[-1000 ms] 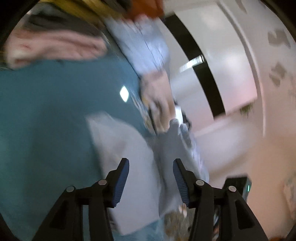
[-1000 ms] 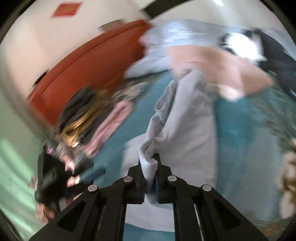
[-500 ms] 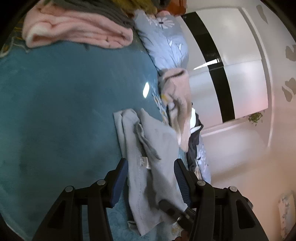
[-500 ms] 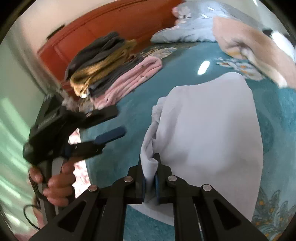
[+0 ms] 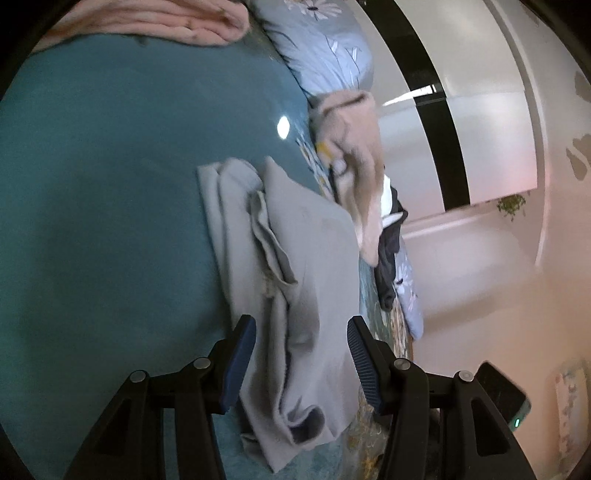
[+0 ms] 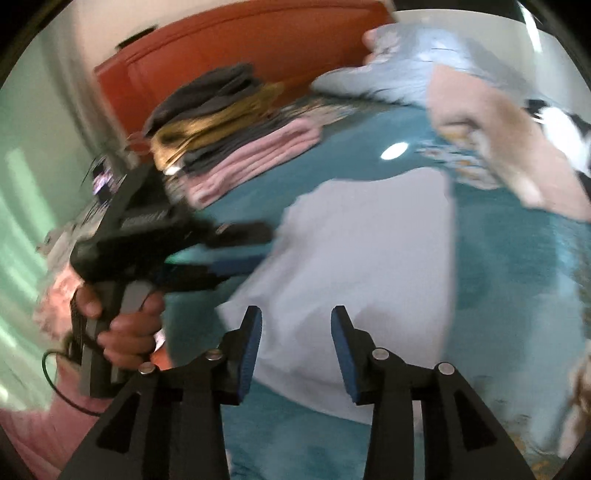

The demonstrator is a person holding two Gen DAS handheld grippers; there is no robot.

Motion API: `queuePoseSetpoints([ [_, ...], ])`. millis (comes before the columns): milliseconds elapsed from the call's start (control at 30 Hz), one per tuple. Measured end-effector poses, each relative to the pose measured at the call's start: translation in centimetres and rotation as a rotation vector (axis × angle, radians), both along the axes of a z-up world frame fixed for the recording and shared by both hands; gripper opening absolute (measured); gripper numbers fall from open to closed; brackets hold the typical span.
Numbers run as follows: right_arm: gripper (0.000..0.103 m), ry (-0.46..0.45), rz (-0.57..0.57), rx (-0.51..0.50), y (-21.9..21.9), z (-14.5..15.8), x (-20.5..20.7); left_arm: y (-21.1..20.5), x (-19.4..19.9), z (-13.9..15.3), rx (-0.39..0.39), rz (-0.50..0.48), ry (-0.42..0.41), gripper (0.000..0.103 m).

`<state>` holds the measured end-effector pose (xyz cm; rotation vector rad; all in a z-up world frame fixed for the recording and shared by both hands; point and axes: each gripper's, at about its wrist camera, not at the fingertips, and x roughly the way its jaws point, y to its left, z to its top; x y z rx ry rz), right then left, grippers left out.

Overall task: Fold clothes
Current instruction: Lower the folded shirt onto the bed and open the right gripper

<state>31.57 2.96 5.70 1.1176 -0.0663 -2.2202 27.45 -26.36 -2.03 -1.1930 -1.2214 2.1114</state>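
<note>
Left gripper (image 5: 300, 356): jaws spread, holding nothing; the grey garment (image 5: 295, 258) lies on the teal bedspread (image 5: 110, 184) between and beyond its jaws. Right gripper (image 6: 296, 349): jaws released, same garment just ahead. Farther off, folded clothes stack (image 6: 236, 140) left of the jaws.

Teal bed (image 5: 103, 184): grey garment (image 5: 306, 258), pink folded stack (image 5: 155, 22), pillow (image 5: 325, 44).
</note>
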Motion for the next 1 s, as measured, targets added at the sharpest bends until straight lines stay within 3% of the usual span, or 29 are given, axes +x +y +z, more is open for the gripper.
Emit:
queuePoseSetpoints([
  [367,0.04,-0.199,-0.245,-0.127,4.5,-3.1,-2.9,2.7,0.1,0.8,-0.089,-0.039,0.06,0.045],
  [500,0.04,-0.228,-0.28,-0.157,5.3,-3.3,-3.5,3.6,0.0,0.9,-0.169,-0.034,0.072,0.015],
  [533,0.04,-0.236,-0.285,-0.163,5.4,-3.5,-3.6,3.5,0.1,1.1,-0.182,-0.024,0.081,0.013],
  [767,0.04,-0.25,-0.301,-0.207,6.3,-3.5,-3.7,1.3,2.7,4.9,-0.133,0.051,0.248,0.01],
  [833,0.04,-0.25,-0.308,-0.214,6.7,-3.5,-3.7,0.9,2.5,4.8,-0.194,0.056,0.198,0.01],
  [967,0.04,-0.289,-0.318,-0.233,7.5,-4.4,-3.9,-0.9,0.3,-1.0,-0.235,0.091,-0.107,0.008],
  [1000,0.04,-0.3,-0.318,-0.235,7.6,-4.7,-3.9,-1.2,0.0,-2.0,-0.224,0.097,-0.147,0.004],
])
